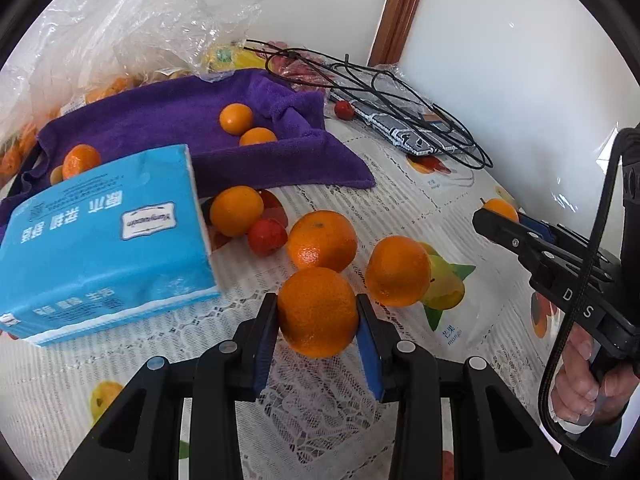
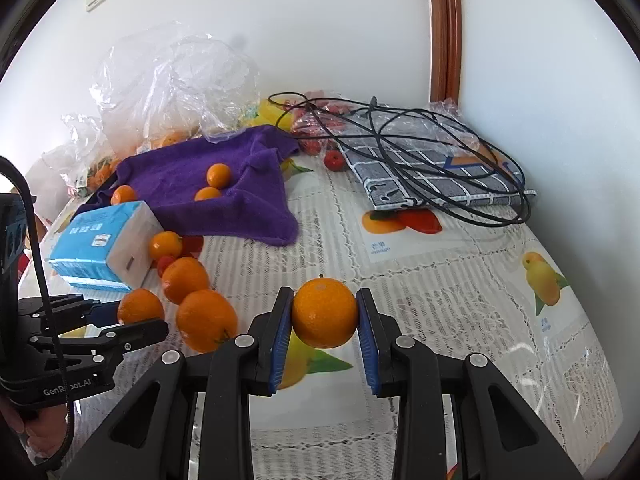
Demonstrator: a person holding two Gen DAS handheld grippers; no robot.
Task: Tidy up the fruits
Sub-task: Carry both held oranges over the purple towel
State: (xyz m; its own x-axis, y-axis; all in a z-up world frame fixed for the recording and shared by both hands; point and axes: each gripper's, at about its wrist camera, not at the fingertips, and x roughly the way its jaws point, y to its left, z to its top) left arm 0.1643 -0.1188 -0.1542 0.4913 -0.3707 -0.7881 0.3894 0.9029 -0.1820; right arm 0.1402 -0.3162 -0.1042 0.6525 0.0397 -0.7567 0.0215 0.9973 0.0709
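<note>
Two oranges are in my grip at once, one per hand. My left gripper (image 1: 318, 314) is closed on a bright, dimpled orange (image 1: 318, 311), pads pressing its sides at the widest part so it can't roll out; it seems lifted just off the tablecloth (image 1: 400, 184). My right gripper (image 2: 324, 320) pinches a second orange (image 2: 325, 313) the same way, stem end up. Loose oranges lie beside the tissue pack (image 1: 108, 240); smaller ones sit on the purple towel (image 1: 168, 120), likely the collecting spot.
</note>
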